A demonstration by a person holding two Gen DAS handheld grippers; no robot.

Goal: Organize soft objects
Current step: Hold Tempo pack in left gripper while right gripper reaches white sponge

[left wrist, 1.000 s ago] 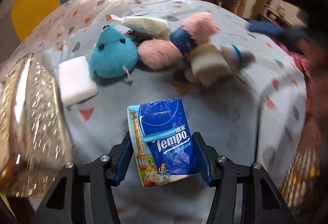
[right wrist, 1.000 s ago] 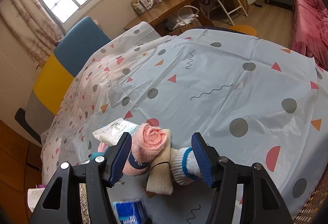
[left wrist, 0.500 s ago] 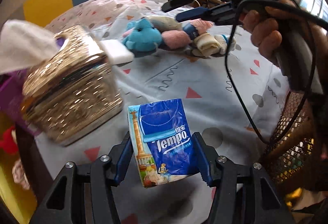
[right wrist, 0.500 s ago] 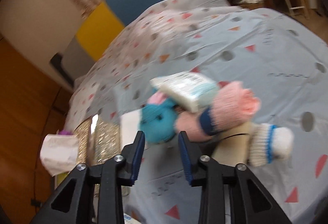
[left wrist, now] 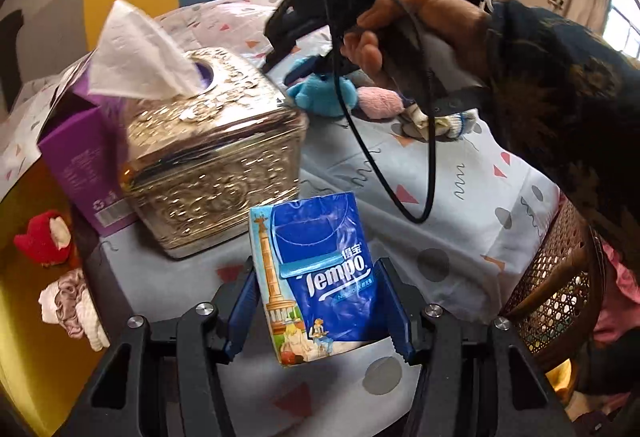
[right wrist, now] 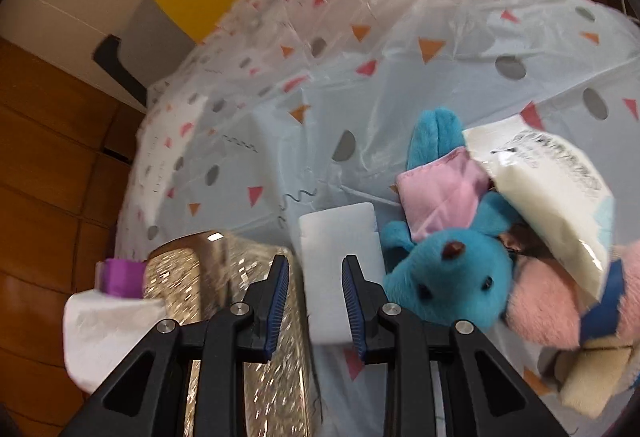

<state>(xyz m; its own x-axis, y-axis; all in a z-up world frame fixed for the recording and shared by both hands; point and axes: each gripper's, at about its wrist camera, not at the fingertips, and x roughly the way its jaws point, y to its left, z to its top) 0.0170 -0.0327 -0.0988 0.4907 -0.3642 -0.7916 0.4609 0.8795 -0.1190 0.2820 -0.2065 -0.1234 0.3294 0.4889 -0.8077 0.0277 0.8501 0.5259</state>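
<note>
The blue tissue pack (left wrist: 320, 277) stood upright, clamped in the left hand-held gripper (left wrist: 320, 309) above the bench (left wrist: 460, 237), near the gold tissue box (left wrist: 212, 153). The right hand-held gripper (right wrist: 314, 301) had narrow jaws with nothing between them; the white sponge (right wrist: 340, 257) lay beyond. The step was probably carrying the pack to its place, which needs a free spot. The pile of plush toys (right wrist: 452, 277) was blurred and partly cut off.

I see a gold tissue box (left wrist: 216, 165) on the patterned cloth (left wrist: 460, 205) covering the surface, a white tissue (left wrist: 136, 57) sticking from its top. A purple carton (left wrist: 80, 165) stands touching its far side. A wicker chair (left wrist: 560, 297) sits at the cloth's right edge.
</note>
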